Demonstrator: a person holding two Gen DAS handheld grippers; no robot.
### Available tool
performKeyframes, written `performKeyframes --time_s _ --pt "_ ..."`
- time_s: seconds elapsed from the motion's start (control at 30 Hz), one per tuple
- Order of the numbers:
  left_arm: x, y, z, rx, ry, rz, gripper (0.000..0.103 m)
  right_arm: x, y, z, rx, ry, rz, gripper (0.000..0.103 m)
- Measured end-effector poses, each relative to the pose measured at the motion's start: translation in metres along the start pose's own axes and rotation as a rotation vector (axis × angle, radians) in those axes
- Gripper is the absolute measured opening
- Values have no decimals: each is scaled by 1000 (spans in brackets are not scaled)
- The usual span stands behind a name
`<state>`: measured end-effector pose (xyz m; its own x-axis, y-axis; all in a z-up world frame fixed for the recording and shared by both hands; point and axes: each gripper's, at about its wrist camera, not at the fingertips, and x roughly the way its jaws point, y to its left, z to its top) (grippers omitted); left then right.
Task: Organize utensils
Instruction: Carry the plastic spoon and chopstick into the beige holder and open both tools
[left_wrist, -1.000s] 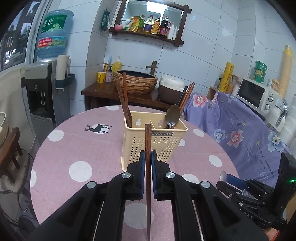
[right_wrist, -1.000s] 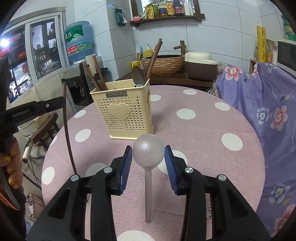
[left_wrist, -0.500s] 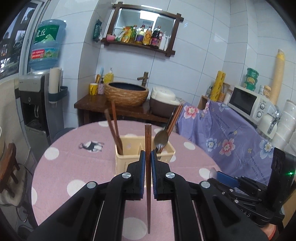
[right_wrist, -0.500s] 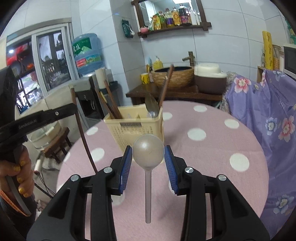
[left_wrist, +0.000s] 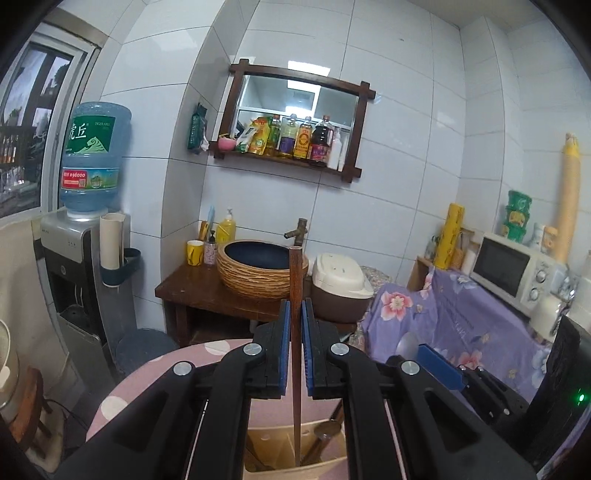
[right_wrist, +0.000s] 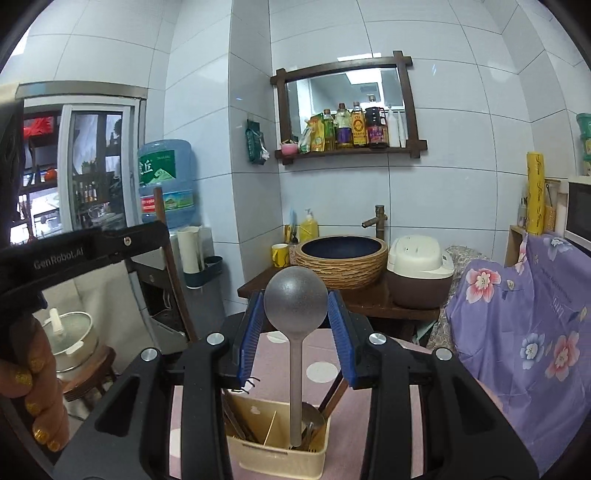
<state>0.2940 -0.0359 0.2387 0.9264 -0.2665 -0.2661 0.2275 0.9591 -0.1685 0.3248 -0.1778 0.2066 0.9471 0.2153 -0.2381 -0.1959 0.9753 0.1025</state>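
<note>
On the pink polka-dot table (right_wrist: 325, 373), low in both wrist views, a cream utensil holder (right_wrist: 280, 456) with dividers, already stocked with chopsticks and a spoon. Directly above it, the left gripper (left_wrist: 294, 347), blue pads pressed together on a dark wooden chopstick (left_wrist: 295, 280), upright, lower tip just inside the holder's open top. Close beside, the right gripper (right_wrist: 295, 332), jaws clamped on the bowl of a grey metal spoon (right_wrist: 296, 301), bowl up, handle hanging straight down into the holder's right compartment. At the far left of the right wrist view, a hand (right_wrist: 33, 391) with gold-painted nails around the left gripper's handle.
</note>
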Motion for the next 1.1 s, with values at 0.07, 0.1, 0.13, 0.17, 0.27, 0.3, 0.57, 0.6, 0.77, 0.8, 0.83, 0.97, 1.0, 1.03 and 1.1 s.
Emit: performKeyframes --time_s 0.07,0.1,0.13,0.17,0.27,0.3,0.57,0.6,0.77,0.8,0.83,0.97,1.0,1.03,1.1 --pt "8 -1 -12 29 -10 30 7 15 2 -14 -4 1 -21 37" --pt "13 -1 -22 37 -10 37 7 21 2 -22 -11 1 -31 37" --pt "16 1 -29 36 -6 39 7 28 2 -34 -19 4 -43 37" --pt "20 2 -39 37 5 37 7 34 2 -43 -23 10 -53 37" --pt "28 5 -65 49 37 44 7 45 -3 -72 -7 51 -72 37" --pt "29 6 -73 47 44 46 7 45 -4 -80 -1 59 -74 37" --pt "46 15 -121 28 147 29 5 46 2 -127 -63 115 -102 37" --pt "47 15 -124 35 152 31 5 48 2 -131 -65 122 -106 37" --pt "42 12 -133 66 159 31 5 50 -1 -145 -53 149 -101 38" --pt "37 12 -133 68 151 28 5 49 -2 -146 -51 148 -100 39" --pt "35 11 -133 71 147 25 5 46 -3 -147 -49 144 -102 44" --pt "19 10 -138 94 125 27 13 30 -9 -149 -21 125 -97 61" --pt "14 10 -139 101 118 28 18 24 -10 -150 -16 122 -94 63" --pt "9 10 -142 107 108 26 31 20 -11 -150 -13 123 -90 65" --pt "-3 12 -146 108 82 24 48 10 -14 -153 -6 139 -81 79"
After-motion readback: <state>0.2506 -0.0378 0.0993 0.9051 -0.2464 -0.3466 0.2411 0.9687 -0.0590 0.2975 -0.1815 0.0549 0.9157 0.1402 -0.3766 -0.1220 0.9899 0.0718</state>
